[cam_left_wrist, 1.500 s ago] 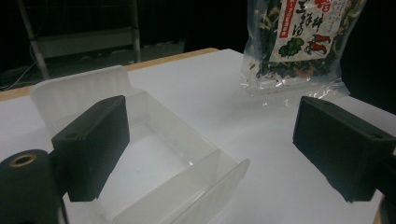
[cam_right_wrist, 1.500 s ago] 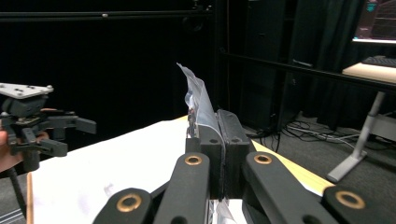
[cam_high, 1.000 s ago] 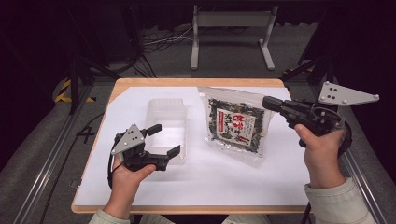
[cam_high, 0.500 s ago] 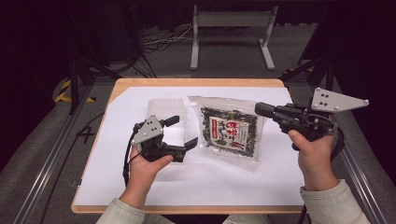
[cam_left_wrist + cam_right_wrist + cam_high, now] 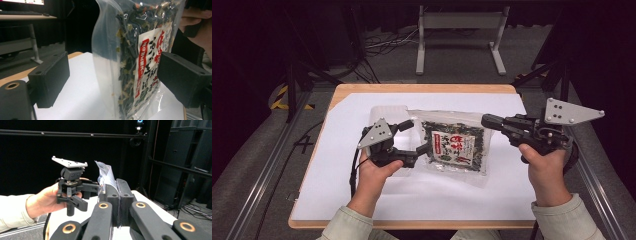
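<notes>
While the bag of dried seaweed (image 5: 455, 146) is held up off the white sheet (image 5: 337, 165) by one edge, its position is recorded as follows.

Item 1, bag: clear pouch with dark green flakes and a red-and-white label. It is seen near the middle of the table (image 5: 422, 88), tilted up toward its right edge. In the left gripper view the bag (image 5: 135, 57) stands nearly upright, its long axis running top to bottom between the two pads.

Item 2, right gripper (image 5: 488, 120): jaws pressed together on the right-hand margin of the bag. In the right gripper view the clear film (image 5: 106, 176) is seen rising from the pinch between the closed pads.

Item 3, left gripper (image 5: 418, 136): jaws spread wide, lately closing a little, with the bag's left portion standing between them. Neither pad is seen pressing on the film; one pad (image 5: 50, 77) is well clear of the film, the other (image 5: 182, 77) lies in front of the label.

Item 4, clear plastic tray (image 5: 387, 112): lying on the sheet behind the left hand.

Governing relation: the bag lies directly ahead of the left jaws, face-on to the pads, so a simple closing is judged sufficient for a second grip. The left gripper is the free one and the nearer to the unheld edge.
</notes>
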Available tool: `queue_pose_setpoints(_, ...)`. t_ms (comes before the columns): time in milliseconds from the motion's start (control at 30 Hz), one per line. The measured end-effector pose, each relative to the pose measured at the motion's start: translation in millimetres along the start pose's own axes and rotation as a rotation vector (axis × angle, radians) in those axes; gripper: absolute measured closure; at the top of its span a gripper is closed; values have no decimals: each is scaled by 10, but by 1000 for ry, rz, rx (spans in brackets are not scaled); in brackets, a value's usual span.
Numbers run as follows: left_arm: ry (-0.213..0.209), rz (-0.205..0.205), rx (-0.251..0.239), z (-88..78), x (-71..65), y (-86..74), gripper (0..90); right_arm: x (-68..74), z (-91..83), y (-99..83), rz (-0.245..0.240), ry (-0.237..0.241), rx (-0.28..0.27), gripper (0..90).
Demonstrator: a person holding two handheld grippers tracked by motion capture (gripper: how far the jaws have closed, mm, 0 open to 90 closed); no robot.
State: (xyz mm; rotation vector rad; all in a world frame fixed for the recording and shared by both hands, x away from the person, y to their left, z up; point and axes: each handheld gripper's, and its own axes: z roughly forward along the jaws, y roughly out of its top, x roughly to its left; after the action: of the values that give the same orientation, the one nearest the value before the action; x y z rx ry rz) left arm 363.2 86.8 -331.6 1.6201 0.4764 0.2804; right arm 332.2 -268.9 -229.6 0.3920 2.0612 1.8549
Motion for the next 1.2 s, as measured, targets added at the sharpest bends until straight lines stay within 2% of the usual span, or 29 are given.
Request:
queue_pose_setpoints(133,-18,4,27,95,-26,-29,131,-1,12,-7,1,13,-3,900)
queue_pose_setpoints(233,-30,6,15,135,-31,-33,146,3,17,-14,4,23,-5,900)
queue_pose_setpoints(367,-50,18,27,171,-53,-20,196,12,15,-21,-1,22,-10,900)
queue_pose_setpoints(633,-115,25,20,235,-100,-9,265,14,24,-49,-1,40,-19,900)
queue_pose_setpoints(767,-131,27,13,245,-104,-12,317,4,22,-65,3,54,-34,900)
queue_pose_setpoints(800,-152,21,6,248,-102,-12,323,4,19,-65,-1,52,-35,900)
queue_pose_setpoints(867,-155,24,6,245,-103,-11,333,2,16,-66,-3,53,-36,900)
queue_pose_setpoints(1000,-164,48,-8,230,-121,-3,412,-13,9,-71,2,52,-41,900)
queue_pose_setpoints(1100,-180,59,-10,221,-138,-2,543,-25,-4,-71,3,44,-44,900)
queue_pose_setpoints(1200,-187,73,-8,199,-153,6,575,-32,-11,-74,5,42,-45,900)
